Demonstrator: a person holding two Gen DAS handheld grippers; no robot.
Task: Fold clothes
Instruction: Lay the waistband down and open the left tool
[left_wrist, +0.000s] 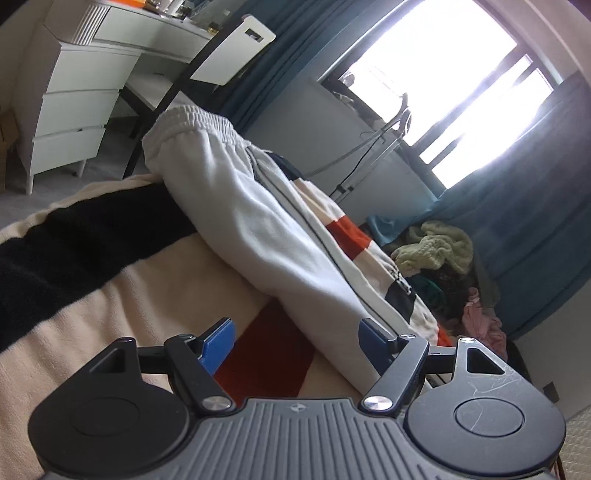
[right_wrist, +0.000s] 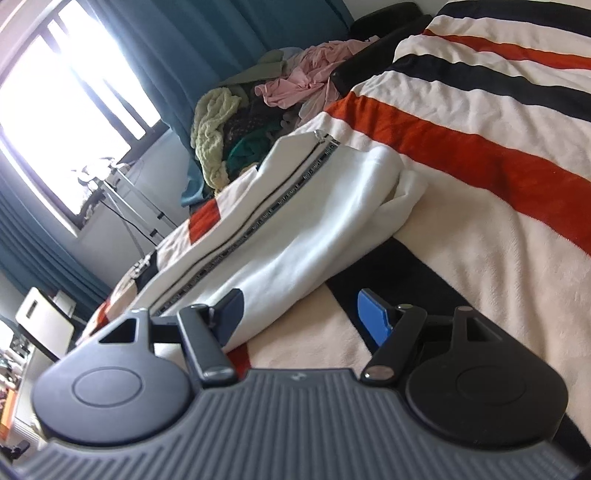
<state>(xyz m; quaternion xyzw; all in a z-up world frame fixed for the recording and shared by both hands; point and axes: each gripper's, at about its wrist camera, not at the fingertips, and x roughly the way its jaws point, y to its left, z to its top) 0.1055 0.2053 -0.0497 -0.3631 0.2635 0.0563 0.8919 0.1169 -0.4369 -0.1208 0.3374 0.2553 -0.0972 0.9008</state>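
White sweatpants (left_wrist: 251, 206) with an elastic waistband and a dark side stripe lie stretched along a striped blanket (left_wrist: 155, 295) on the bed. My left gripper (left_wrist: 299, 339) is open low over the blanket at the leg end, its right finger against the pants' edge. In the right wrist view the same pants (right_wrist: 295, 221) lie folded lengthwise, the patterned stripe running up them. My right gripper (right_wrist: 306, 314) is open just above the blanket (right_wrist: 480, 177), its left finger touching the near edge of the cloth. Nothing is held between either pair of fingers.
A heap of unfolded clothes (right_wrist: 251, 110), green, pink and dark, sits at the bed's far side near blue curtains (left_wrist: 535, 229). A white dresser (left_wrist: 74, 92) and a chair (left_wrist: 207, 66) stand beyond the bed. A bright window (left_wrist: 443, 81) is behind.
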